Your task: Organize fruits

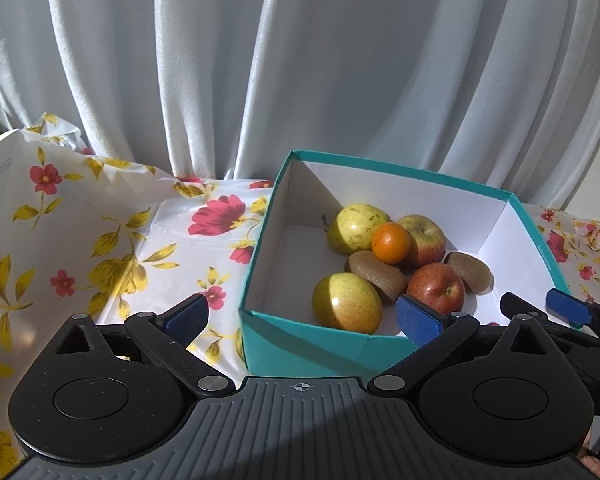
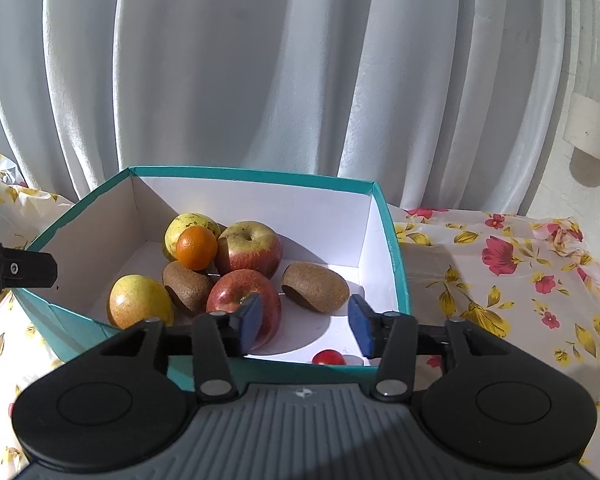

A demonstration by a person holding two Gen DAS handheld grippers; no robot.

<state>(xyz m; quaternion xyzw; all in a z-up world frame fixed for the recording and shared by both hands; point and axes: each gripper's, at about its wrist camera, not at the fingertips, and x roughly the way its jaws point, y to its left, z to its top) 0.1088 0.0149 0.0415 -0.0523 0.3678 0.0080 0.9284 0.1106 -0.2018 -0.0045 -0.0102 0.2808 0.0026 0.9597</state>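
A teal box point(image 1: 308, 338) with white inside stands on the flowered tablecloth; it also shows in the right wrist view point(image 2: 392, 240). Inside lie two yellow-green pears point(image 1: 346, 300), an orange point(image 1: 391, 242), two apples point(image 1: 436, 288), two kiwis point(image 1: 376, 274) and a small red tomato point(image 2: 329, 357) near the front wall. My left gripper point(image 1: 302, 320) is open and empty at the box's front left corner. My right gripper point(image 2: 305, 326) is open and empty above the box's front edge, with the red apple point(image 2: 242, 292) just behind its left finger.
A white curtain point(image 1: 300, 60) hangs right behind the table. The flowered tablecloth point(image 1: 100, 240) is crumpled and raised at the left. The right gripper's fingers point(image 1: 568, 306) show at the box's right front corner in the left wrist view. A white fixture point(image 2: 588, 128) is on the wall at right.
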